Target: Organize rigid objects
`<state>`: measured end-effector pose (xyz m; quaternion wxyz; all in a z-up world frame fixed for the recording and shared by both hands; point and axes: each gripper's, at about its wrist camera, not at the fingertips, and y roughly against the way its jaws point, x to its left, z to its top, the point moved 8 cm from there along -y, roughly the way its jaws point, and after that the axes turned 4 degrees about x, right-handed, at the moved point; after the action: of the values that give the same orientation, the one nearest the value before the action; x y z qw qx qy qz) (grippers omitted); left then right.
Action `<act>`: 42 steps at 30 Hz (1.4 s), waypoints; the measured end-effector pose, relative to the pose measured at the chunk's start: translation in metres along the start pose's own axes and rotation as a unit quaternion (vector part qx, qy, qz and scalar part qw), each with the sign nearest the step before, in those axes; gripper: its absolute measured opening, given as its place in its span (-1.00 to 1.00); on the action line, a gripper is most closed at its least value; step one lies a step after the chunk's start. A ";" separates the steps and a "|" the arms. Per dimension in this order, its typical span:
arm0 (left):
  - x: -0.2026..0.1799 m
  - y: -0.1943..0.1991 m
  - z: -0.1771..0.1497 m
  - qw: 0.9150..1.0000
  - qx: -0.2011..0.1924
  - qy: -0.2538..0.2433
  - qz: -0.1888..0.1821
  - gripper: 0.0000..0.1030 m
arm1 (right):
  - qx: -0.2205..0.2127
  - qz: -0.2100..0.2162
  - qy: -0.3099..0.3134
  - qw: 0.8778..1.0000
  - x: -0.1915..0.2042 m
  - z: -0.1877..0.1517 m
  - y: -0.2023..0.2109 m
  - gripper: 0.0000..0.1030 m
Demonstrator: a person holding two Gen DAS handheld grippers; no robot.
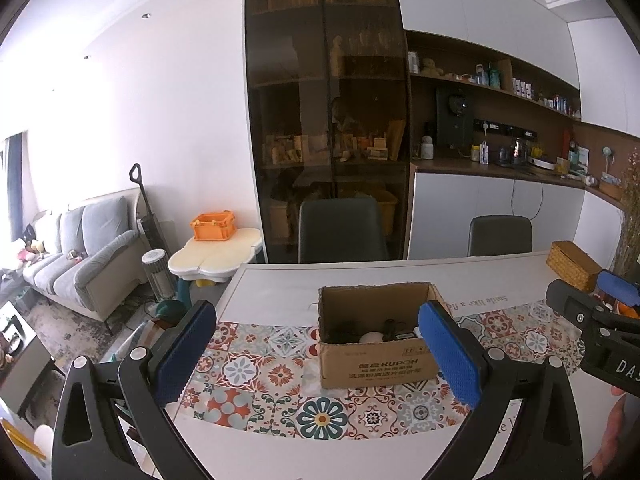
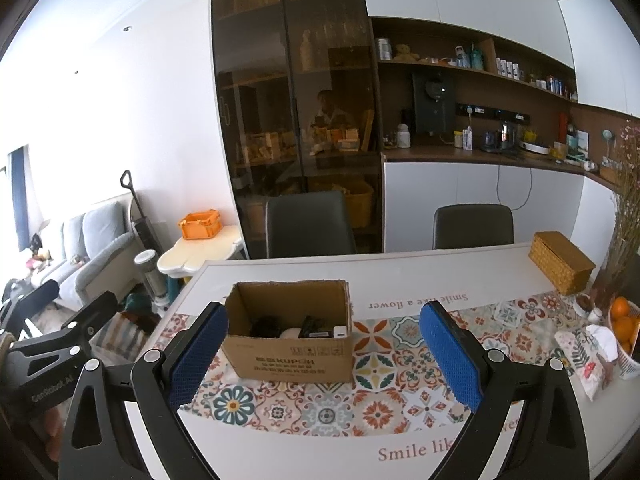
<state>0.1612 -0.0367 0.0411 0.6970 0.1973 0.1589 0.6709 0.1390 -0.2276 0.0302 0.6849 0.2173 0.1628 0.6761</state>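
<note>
An open cardboard box [image 1: 374, 362] [image 2: 289, 354] stands on the patterned table mat [image 1: 320, 400] [image 2: 400, 376]. Inside it lie a black cable bundle [image 2: 266, 326], a white rounded object [image 1: 371, 338] [image 2: 289, 334], a black adapter [image 2: 316, 330] and a small white block [image 2: 340, 332]. My left gripper [image 1: 318, 354] hovers open in front of the box with nothing between its blue pads. My right gripper [image 2: 322, 356] is open too, its left pad beside the box's left corner. Each gripper's black body shows at the edge of the other's view.
A woven box [image 2: 562, 262] [image 1: 574, 266] sits at the table's far right. A basket of oranges [image 2: 624, 328], a patterned pouch [image 2: 584, 354] and a small bowl [image 2: 584, 302] crowd the right edge. Two dark chairs [image 2: 310, 224] [image 2: 474, 226] stand behind the table.
</note>
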 end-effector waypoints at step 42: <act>0.000 0.001 -0.001 1.000 0.001 0.000 -0.001 1.00 | 0.003 0.001 0.001 1.000 0.003 -0.001 -0.002 0.88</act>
<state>0.1600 -0.0362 0.0406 0.6977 0.1983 0.1598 0.6696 0.1407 -0.2243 0.0284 0.6835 0.2184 0.1652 0.6766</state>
